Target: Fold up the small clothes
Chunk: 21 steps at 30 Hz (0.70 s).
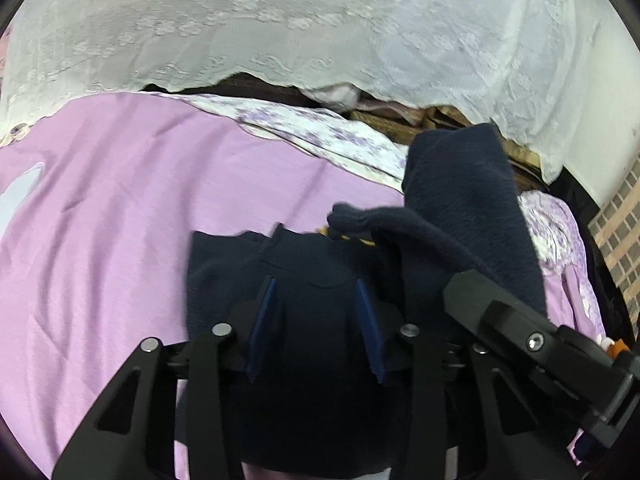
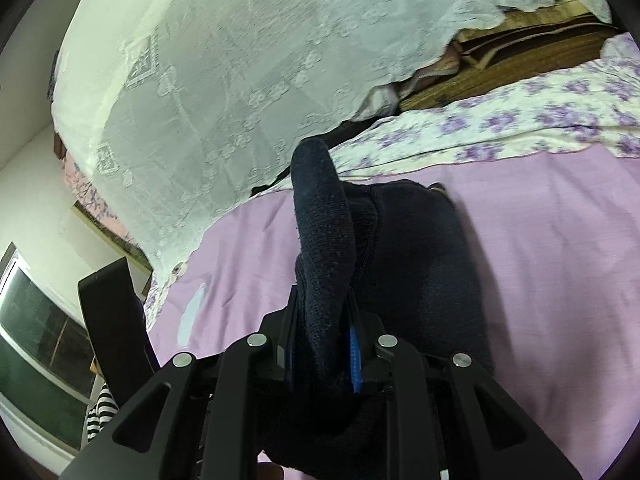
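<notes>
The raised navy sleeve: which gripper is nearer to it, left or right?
Right. The right gripper is shut on the raised navy sleeve, which stands up from between its pads. The left gripper is beside it, over the navy garment's body, jaws apart.

home bedroom: bed with lilac sheet (image 1: 120,208), floral bedding (image 2: 520,124), white lace cover (image 1: 280,20), window (image 2: 36,320).

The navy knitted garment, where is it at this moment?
The navy knitted garment lies on the lilac sheet in front of the white lace cover. In the right wrist view the right gripper pinches a fold of it; the left gripper straddles it.
</notes>
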Available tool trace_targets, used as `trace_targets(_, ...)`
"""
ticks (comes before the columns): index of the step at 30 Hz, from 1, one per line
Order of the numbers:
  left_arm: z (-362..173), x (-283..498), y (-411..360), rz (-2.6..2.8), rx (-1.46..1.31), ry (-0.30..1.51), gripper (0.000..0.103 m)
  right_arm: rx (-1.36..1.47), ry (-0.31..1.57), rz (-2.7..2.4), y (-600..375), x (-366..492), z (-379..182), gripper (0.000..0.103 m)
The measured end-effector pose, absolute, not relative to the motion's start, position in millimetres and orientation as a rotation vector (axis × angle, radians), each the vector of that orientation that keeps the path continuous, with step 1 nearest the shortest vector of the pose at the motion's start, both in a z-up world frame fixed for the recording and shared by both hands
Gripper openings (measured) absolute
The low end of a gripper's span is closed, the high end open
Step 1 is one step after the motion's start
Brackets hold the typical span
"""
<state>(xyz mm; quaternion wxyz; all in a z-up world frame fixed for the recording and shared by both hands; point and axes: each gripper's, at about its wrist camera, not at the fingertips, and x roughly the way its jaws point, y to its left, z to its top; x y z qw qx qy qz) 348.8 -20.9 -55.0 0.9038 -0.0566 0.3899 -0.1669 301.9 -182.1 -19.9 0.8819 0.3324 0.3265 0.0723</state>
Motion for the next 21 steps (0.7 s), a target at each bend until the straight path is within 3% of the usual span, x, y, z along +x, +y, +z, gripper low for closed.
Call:
trace_targets(6,-57,356,22,-0.261,-0.141,0.777,0.038,0.685,0.689,0.208,-141,322,-20,0.024)
trace_targets(15,-101,384,39,-0.32,-0.197,0.92,0.04,0.727,0.731,0.212,-131,331,-54,0.026)
trace_targets(21,-103,393,43,-0.325,-0.234,0.915,0.063,0.811,0.703,0.252,-147,326,-55,0.026)
